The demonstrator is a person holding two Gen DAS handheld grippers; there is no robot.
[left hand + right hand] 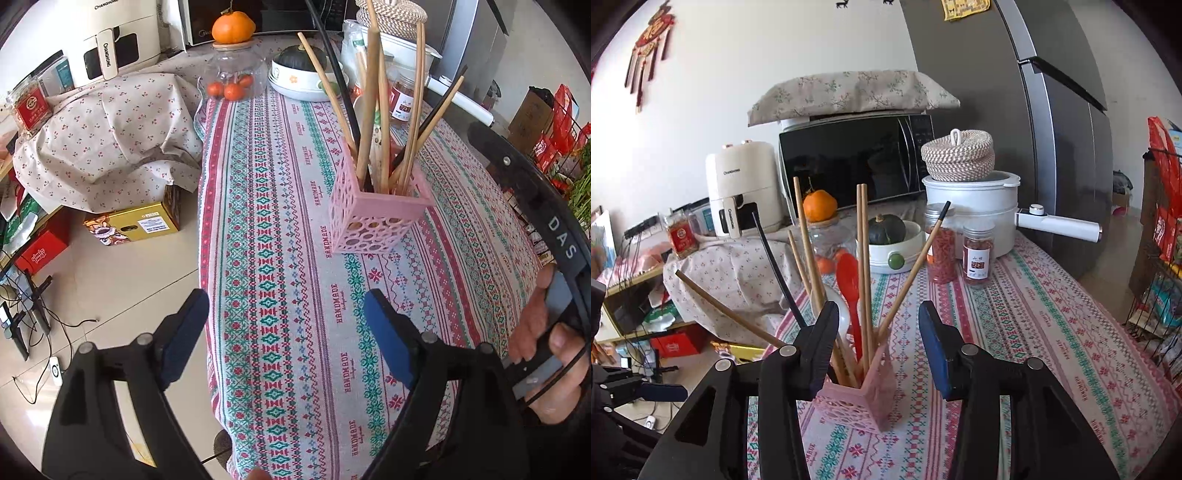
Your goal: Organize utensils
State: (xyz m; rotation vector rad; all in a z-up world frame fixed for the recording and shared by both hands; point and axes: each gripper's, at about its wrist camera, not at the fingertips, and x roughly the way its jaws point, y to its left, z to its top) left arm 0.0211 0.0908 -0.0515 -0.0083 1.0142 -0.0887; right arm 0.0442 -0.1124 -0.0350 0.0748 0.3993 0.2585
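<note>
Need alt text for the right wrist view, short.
The right gripper, jaws open and empty, sits just in front of a pink perforated holder packed with wooden chopsticks, a black chopstick and a red spoon, on a patterned tablecloth. Behind stand a microwave, white pot and spice jars.

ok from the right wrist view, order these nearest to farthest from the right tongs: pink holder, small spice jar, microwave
1. pink holder: just ahead, between the open right tongs.
2. small spice jar: mid-table, right of centre.
3. microwave: at the back, against the wall.
</note>
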